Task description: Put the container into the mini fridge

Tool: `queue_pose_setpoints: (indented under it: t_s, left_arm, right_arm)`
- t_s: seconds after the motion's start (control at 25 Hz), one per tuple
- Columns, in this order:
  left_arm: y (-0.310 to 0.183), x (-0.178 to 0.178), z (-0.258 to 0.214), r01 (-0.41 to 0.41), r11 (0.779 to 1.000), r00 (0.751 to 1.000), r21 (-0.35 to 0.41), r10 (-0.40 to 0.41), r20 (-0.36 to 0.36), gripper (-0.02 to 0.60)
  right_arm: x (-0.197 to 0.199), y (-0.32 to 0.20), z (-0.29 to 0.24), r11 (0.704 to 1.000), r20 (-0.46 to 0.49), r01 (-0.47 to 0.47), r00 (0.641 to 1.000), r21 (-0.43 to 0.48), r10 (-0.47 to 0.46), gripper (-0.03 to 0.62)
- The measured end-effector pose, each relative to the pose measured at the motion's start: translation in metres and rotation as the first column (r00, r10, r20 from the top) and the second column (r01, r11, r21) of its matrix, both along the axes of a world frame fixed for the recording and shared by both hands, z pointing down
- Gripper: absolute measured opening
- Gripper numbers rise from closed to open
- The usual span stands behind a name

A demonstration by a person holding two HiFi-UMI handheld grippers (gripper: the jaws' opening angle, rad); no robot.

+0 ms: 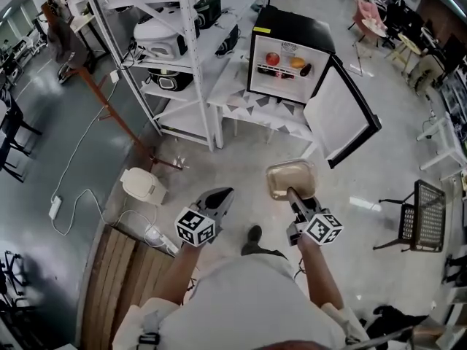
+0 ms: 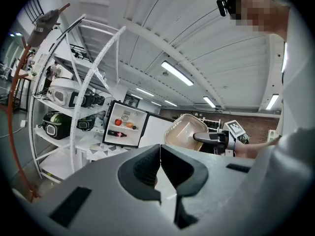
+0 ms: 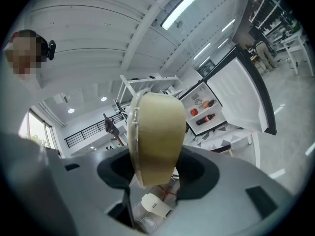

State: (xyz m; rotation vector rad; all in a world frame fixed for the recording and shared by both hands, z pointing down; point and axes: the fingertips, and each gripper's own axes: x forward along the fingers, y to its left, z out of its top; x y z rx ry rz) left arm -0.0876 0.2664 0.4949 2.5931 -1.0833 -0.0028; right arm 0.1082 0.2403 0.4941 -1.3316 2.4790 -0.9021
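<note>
The right gripper point(image 1: 293, 195) is clamping the beige container point(image 1: 290, 175) at lower centre, directly below the open mini fridge point(image 1: 292, 28) standing well apart up-frame, while the left gripper point(image 1: 222, 195) is hanging closed, empty.

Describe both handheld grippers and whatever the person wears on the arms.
The left gripper and right gripper match. Each has a grey moulded body and dark, curved jaw pads that taper forward. Each also carries a white cube printed with black square markers. No cables show. The person wears a pale short-sleeved top, and the forearms are uncovered.
</note>
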Motion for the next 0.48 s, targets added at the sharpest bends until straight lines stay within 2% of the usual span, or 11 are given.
queue_pose_setpoints:
  t_s: [0.48]
  left_arm:
    - [-0.105, 0.049, -0.001, 0.024, 1.000, 0.999, -0.005, -0.024, 0.022, 0.006]
  right_arm:
    - [0.036, -0.113, 0.009, 0.998, -0.011, 0.063, 0.998, -0.020, -0.063, 0.232]
